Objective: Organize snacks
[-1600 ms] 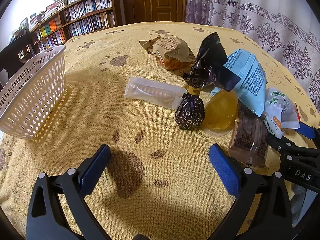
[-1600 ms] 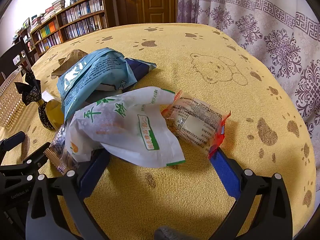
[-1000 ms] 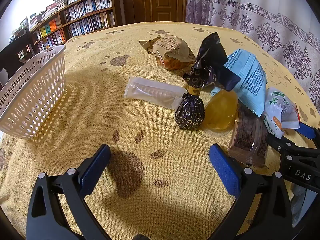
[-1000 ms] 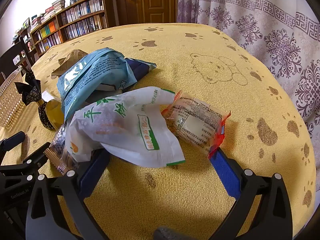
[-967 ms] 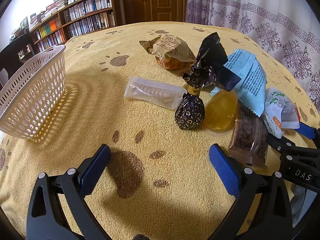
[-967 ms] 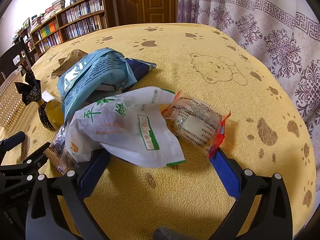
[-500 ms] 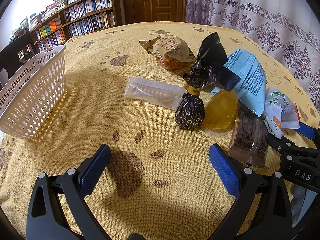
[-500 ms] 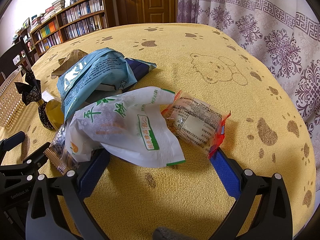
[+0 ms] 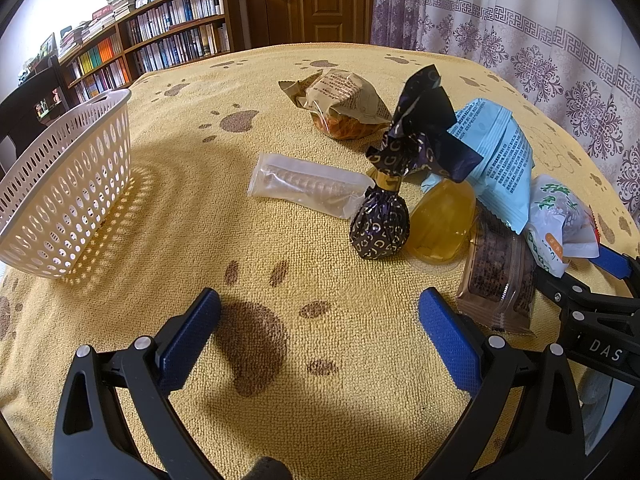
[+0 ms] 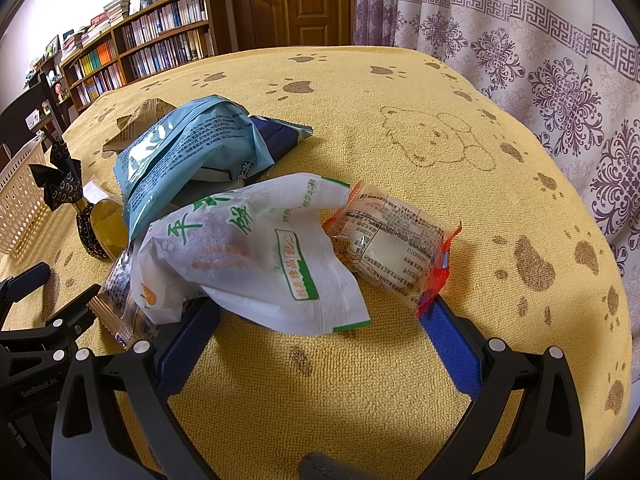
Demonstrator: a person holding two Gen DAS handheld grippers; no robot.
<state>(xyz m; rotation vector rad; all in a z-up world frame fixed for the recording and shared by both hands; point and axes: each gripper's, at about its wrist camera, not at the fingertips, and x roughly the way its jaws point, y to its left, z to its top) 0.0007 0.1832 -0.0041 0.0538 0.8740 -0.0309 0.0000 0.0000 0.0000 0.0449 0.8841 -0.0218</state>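
Observation:
A white perforated basket (image 9: 68, 196) stands at the left on the yellow paw-print cloth. Snacks lie in a loose heap: a clear tube packet (image 9: 304, 188), a dark purple twist-wrapped sweet (image 9: 380, 224), an amber jelly cup (image 9: 442, 220), a brown bar (image 9: 500, 276), a brown paper bun (image 9: 344, 100) and a light blue bag (image 9: 500, 156). My left gripper (image 9: 320, 316) is open above bare cloth, short of the heap. My right gripper (image 10: 320, 320) is open, with a white and green bag (image 10: 256, 248) and a red-edged clear packet (image 10: 388, 240) lying between its fingertips.
The table (image 10: 460, 92) has bare cloth at the right and far side, and its edge drops off toward a patterned curtain (image 10: 560, 60). A bookshelf (image 9: 152, 48) and a wooden door (image 9: 316, 0) stand behind. The other gripper's black frame (image 9: 592, 320) sits at the right.

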